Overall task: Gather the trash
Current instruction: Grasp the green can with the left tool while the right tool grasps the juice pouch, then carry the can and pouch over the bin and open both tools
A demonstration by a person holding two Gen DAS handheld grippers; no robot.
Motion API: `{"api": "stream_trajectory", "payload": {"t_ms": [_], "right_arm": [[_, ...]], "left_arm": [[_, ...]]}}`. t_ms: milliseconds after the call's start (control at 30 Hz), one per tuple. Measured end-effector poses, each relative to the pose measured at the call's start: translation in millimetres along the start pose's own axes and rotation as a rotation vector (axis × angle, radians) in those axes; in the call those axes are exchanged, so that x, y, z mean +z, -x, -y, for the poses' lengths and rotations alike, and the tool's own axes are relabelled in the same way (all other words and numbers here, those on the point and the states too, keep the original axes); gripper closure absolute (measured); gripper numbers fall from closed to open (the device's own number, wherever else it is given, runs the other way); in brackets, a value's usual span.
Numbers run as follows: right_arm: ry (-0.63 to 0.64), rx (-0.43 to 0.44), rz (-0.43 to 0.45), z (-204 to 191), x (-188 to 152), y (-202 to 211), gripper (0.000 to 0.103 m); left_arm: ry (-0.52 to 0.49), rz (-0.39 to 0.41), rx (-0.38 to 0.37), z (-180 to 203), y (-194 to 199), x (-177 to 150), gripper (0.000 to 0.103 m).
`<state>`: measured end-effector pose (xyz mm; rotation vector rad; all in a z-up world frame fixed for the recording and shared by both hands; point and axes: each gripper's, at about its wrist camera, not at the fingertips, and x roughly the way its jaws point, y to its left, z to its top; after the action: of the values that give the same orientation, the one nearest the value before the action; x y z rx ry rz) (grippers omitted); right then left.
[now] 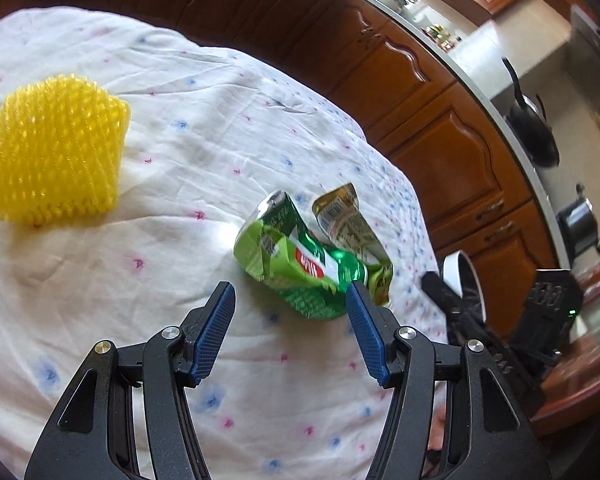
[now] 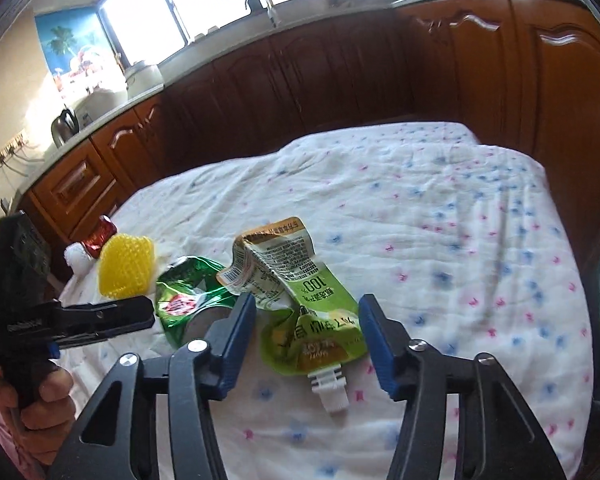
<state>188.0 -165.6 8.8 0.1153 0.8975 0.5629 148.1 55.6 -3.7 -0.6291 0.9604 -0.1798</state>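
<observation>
Hovering with left gripper (image 1: pixel 290 294) unclenched near can (image 1: pixel 300 268); straddling pouch (image 2: pixel 300 312) with right gripper (image 2: pixel 306 308), pads not pressing.

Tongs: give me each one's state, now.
Left tongs: open, empty, by crushed green metal can.
Right tongs: open around crumpled green plastic drink pouch, not gripping.

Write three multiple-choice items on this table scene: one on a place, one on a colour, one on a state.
1. Where does the crushed green can lie?
A. on the tablecloth
B. on the counter
C. in a pot

2. What colour is the foam fruit net?
A. red
B. yellow
C. blue

3. How is the right gripper?
A. clamped on the net
B. shut on nothing
C. open, its blue pads either side of the drink pouch

Key: 1 A, it rests on the cloth; 2 B, plainly yellow; 3 C, gaps show at both pads.
</observation>
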Motion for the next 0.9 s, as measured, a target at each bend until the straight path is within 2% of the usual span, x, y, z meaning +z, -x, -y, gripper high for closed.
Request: {"api": "stream_trajectory", "payload": {"t_ms": [133,233,267,400,467,500,667,800,900], "right_arm": [[0.024,0.004,-0.034,-2,3,-17,0.060],[0.034,0.017,-0.030,-5,4,-17,0.076],[0.041,0.014,-0.020,-7,4,-14,0.088],[0.010,-0.008,-0.010,2,2,-4,0.097],[-0.023,-0.018,-0.005,12,0,3,0.099],[-0.043,-0.019,0.000,17,-2,8,0.099],[-0.108,-0.075,0.010,33,-15,33,0.100],[-0.110,-0.157,0.005,38,-21,43,0.099],[-0.125,-0.150,0.003,43,-20,40,0.098]], "left_arm": [[0.015,0.002,0.022,1,-12,9,0.045],[0.017,0.001,0.048,2,-21,14,0.045],[0.010,-0.004,0.056,4,-24,15,0.047],[-0.026,0.001,0.074,12,-31,19,0.048],[-0.044,0.001,0.077,17,-35,22,0.061],[-0.054,-0.006,0.078,19,-37,23,0.063],[-0.145,-0.029,0.090,39,-49,29,0.065],[-0.272,-0.067,0.100,65,-62,30,0.065],[-0.346,-0.105,0.094,83,-71,30,0.065]]}}
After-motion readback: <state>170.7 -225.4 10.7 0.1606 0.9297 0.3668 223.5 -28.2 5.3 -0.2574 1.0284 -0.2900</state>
